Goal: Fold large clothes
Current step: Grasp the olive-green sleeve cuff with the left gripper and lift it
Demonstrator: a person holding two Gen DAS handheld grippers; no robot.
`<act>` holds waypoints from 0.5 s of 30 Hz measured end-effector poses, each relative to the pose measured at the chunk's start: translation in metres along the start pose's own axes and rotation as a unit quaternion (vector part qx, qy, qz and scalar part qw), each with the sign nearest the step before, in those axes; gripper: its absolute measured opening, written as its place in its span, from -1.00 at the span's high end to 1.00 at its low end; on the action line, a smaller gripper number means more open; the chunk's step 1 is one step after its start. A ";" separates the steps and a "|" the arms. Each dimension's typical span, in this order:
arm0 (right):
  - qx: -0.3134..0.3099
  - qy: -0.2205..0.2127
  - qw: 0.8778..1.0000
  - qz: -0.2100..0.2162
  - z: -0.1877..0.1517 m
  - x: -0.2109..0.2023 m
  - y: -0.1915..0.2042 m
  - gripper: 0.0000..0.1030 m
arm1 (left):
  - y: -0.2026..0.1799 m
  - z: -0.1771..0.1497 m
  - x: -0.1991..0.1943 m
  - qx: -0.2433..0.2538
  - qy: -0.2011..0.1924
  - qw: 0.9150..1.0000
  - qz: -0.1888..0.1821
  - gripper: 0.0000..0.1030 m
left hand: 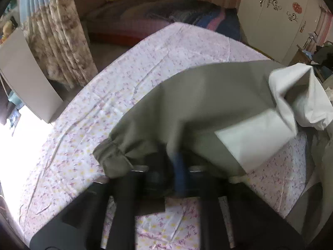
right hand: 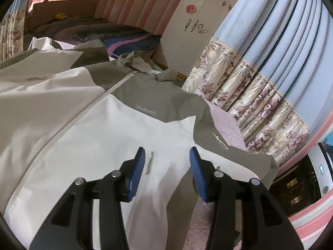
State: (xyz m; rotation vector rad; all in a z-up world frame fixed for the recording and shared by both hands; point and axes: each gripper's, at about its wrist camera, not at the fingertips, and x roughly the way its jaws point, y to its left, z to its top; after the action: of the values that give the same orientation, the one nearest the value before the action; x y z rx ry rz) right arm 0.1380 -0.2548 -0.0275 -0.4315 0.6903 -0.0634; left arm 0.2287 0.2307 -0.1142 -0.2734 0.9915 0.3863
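Your left claw (left hand: 177, 166) was clamped on the grey sleeve (left hand: 187, 104) of the jacket (right hand: 104, 125) spread on the bed (left hand: 83, 114), while your right claw (right hand: 166, 166) gaped above the white chest panel at 6 o'clock; this soft, slippery shell probably grips best at seams or cuffs.

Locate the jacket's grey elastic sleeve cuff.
Left wrist view, lower centre-left: the grey elastic cuff hangs above the floral bedsheet, just beyond the left gripper.

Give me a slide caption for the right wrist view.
Open right tool hovering over a white and grey jacket spread on the bed, curtain behind.
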 end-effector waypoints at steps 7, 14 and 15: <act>-0.003 -0.007 1.000 -0.011 0.005 0.001 0.003 0.13 | 0.038 0.032 -0.021 0.004 -0.052 0.996 0.072 0.96; 0.022 0.026 0.999 0.000 0.007 0.033 -0.013 0.03 | 0.114 0.111 -0.058 -0.068 -0.119 0.979 0.149 0.97; 0.022 0.038 0.999 0.000 0.005 0.042 -0.015 0.03 | 0.110 0.118 -0.060 -0.060 -0.127 0.977 0.158 0.97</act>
State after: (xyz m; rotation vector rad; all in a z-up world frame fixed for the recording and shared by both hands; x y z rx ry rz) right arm 0.1750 -0.2751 -0.0435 -0.3883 0.7621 -0.0943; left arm 0.2404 0.3651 -0.0074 -0.1693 0.7597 0.7543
